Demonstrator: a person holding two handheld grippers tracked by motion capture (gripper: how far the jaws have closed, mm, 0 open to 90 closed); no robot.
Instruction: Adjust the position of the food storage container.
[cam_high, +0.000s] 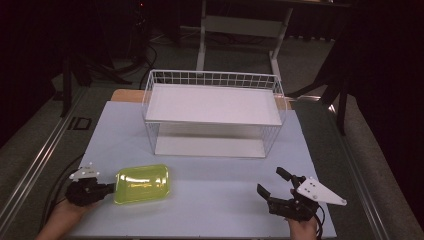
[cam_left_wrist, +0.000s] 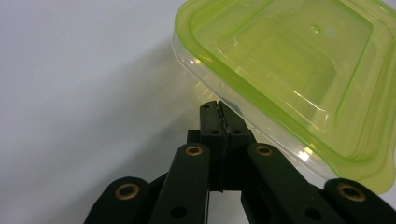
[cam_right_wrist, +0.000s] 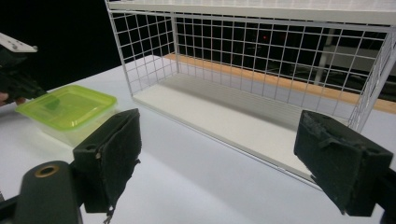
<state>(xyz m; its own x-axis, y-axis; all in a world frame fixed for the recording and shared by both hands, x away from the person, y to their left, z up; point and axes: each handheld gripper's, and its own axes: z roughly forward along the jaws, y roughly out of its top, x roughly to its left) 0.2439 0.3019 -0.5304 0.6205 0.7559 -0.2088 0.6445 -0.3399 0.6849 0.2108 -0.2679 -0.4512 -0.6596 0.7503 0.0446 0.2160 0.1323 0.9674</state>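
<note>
Container (cam_high: 142, 183): clear plastic tub under a translucent lime-green lid, lying flat at the near-left of my table (cam_high: 210, 210). My left gripper (cam_high: 111, 188) has its jaws pinched together at the tub's left edge. My right gripper (cam_high: 274, 184), well apart, gapes wide, holding nothing. Beyond stands the white wire rack (cam_high: 212, 112).

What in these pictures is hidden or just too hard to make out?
- Inside of the green-lidded container: the tinted lid hides whether anything is in it, in all three views.
- Left gripper: its jaws are closed together at the container's edge, but the left gripper view cannot settle whether they pinch the rim.
- Wire rack: its top shelf is cut off by the upper edge of the right gripper view.
- Room behind the table: too dark in the high view.
</note>
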